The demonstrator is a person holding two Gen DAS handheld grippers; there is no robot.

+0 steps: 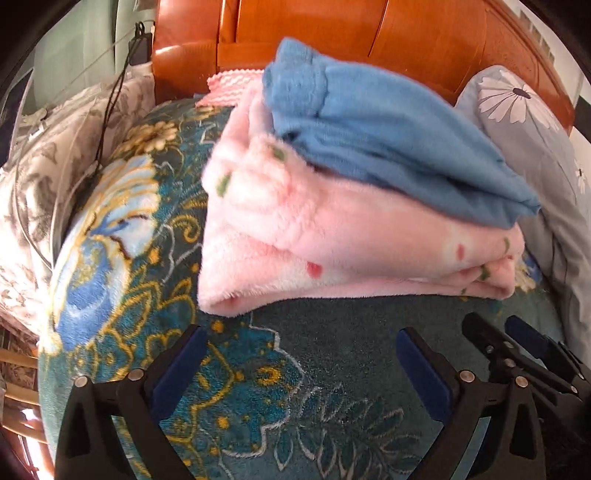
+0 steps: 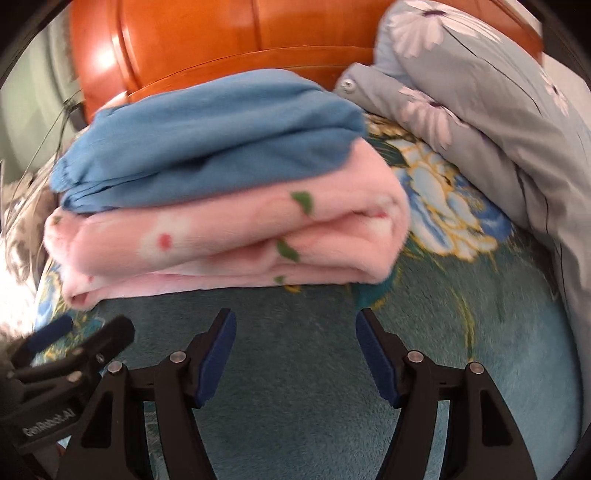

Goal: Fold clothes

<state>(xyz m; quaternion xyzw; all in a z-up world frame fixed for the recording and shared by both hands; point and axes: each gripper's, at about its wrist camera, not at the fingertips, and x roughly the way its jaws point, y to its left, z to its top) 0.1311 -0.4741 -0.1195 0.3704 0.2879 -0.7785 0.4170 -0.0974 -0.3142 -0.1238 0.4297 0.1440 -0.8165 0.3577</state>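
A folded pink fleece garment with small flower prints lies on the teal floral blanket. A folded blue garment rests on top of it. Both show in the right wrist view too, pink under blue. My left gripper is open and empty, just short of the stack's near edge. My right gripper is open and empty, also just in front of the stack. The right gripper shows at the lower right of the left wrist view, and the left gripper at the lower left of the right wrist view.
An orange wooden headboard stands behind the stack. A grey-blue daisy-print quilt is bunched at the right. A grey floral pillow with a black cable over it lies at the left.
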